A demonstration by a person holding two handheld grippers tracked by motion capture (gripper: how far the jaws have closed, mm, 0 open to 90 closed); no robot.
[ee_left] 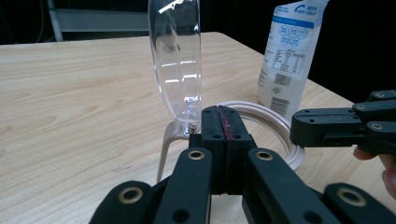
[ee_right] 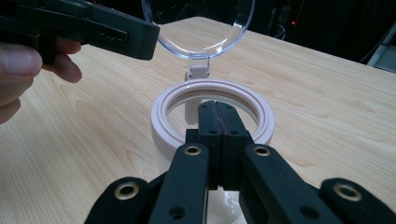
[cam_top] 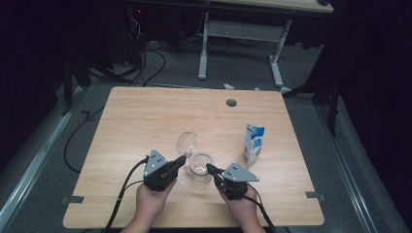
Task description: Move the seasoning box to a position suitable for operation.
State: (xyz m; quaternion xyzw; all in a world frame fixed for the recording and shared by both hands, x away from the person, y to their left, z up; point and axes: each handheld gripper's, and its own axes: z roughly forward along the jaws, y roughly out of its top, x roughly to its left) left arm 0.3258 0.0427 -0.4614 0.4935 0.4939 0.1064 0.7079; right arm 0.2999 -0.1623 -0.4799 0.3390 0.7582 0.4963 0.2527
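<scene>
A clear jar with a pale pink rim (cam_top: pixel 200 159) stands near the table's front middle. Its round clear lid (cam_top: pixel 186 142) is swung up and back on a hinge. My left gripper (cam_top: pixel 182 159) is shut with nothing between its jaws, its tip by the hinge at the rim's left. In the left gripper view the tip (ee_left: pixel 222 112) sits just in front of the rim (ee_left: pixel 280 126) and beside the lid (ee_left: pixel 180 56). My right gripper (cam_top: pixel 210 167) is shut too, empty, at the rim's right side. Its tip (ee_right: pixel 216 105) lies over the rim (ee_right: pixel 163 112), below the lid (ee_right: pixel 198 28).
A blue and white milk carton (cam_top: pixel 253 143) stands upright to the right of the jar, also seen as the carton (ee_left: pixel 289 51). A round cable hole (cam_top: pixel 231 102) sits near the table's far edge. Desk legs and cables lie on the floor beyond.
</scene>
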